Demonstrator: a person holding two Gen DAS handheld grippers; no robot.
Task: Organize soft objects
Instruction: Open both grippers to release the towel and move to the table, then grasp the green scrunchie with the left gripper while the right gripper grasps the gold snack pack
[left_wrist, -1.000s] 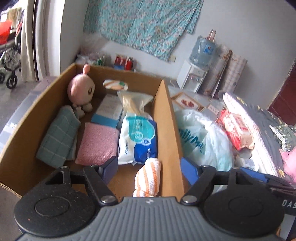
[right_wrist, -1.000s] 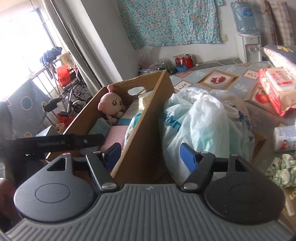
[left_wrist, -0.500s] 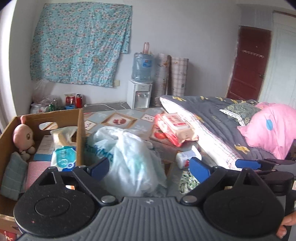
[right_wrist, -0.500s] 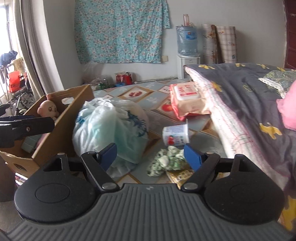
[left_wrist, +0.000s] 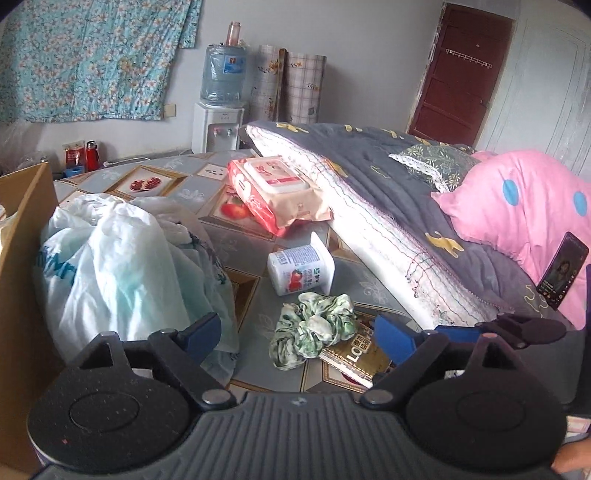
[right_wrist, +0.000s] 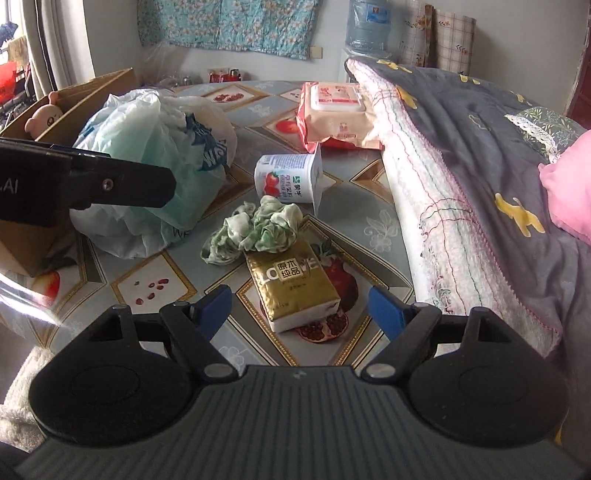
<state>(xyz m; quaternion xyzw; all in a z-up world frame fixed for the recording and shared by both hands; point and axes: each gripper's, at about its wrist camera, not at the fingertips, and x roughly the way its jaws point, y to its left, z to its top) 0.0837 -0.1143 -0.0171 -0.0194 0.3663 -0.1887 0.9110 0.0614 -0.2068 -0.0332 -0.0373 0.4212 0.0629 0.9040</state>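
While the cardboard box (right_wrist: 79, 96) off to my left claw's (left_wrist: 295, 334) left already holds a plush toy (right_wrist: 44, 114), several things ahead are unsorted: the green scrunchie (left_wrist: 314, 326) just beyond its closing, empty jaws, the gold tissue pack (right_wrist: 291, 284) between my right claw's (right_wrist: 299, 308) spread, empty jaws, the wipes pack (left_wrist: 277, 188) farther off. The bed edge (right_wrist: 424, 206) crowds the right; the plastic bag (left_wrist: 122, 258) crowds the left.

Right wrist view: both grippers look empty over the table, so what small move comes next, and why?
Probably lower the right gripper onto the gold tissue pack. Its jaws are open with nothing between them, and the pack lies right ahead, flat on the table. The green scrunchie overlaps its far end, so grip the near end.
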